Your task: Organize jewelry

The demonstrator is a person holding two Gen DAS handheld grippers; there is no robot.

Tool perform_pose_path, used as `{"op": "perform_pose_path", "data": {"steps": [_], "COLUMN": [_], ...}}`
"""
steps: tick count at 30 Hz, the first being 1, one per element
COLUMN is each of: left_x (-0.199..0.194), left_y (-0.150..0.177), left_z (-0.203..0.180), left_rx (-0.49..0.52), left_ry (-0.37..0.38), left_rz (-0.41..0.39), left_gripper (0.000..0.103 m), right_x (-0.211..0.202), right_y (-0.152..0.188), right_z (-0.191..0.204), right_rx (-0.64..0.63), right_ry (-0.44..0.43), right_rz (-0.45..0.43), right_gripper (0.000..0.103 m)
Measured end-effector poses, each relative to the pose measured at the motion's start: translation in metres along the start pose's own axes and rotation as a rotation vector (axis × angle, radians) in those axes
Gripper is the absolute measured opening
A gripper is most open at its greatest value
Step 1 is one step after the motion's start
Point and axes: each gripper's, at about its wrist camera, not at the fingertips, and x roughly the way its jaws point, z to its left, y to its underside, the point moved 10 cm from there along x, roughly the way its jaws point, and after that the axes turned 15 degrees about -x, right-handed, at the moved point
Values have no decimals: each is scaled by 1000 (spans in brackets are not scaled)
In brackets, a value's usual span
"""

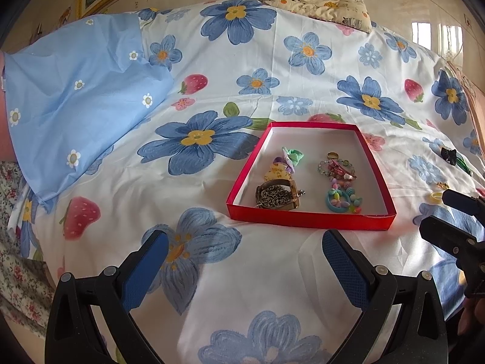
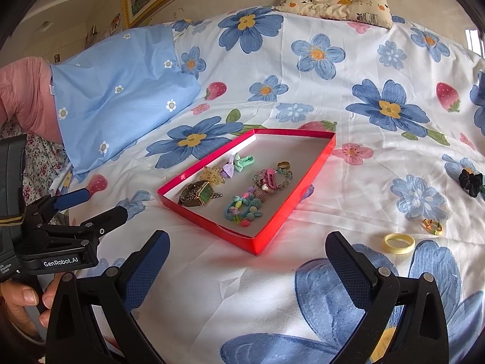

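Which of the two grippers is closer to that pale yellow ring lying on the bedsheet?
Right. The right gripper hovers just short of the yellow ring, fingers open. The left gripper is farther, across the red tray.

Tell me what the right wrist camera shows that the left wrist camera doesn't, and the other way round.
Only the right wrist view shows the bare hand holding the left gripper, a pink sleeve, and the yellow ring whole on the bedsheet; the left wrist view catches just a sliver of that ring.

Only the left wrist view shows the right gripper from outside, at its right edge.

Both show the red tray with the watch and bead bracelets inside, the black hair bow outside it, the panda pillow, and open, empty grippers.
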Motion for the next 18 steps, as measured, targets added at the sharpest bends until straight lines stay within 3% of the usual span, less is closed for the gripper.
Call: {"op": "perform_pose_path", "data": {"steps": [18], "left_x": [2], "left_y": [1], "left_z": [-1], "left_rx": [10], "left_ry": [1], "left_rz": [3], "left_gripper": [102], "right_x": [0], "right_y": [0], "right_z": [0], "right_rx": [1], "right_ry": [0], "right_rz": [0], "right_gripper": [103]}}
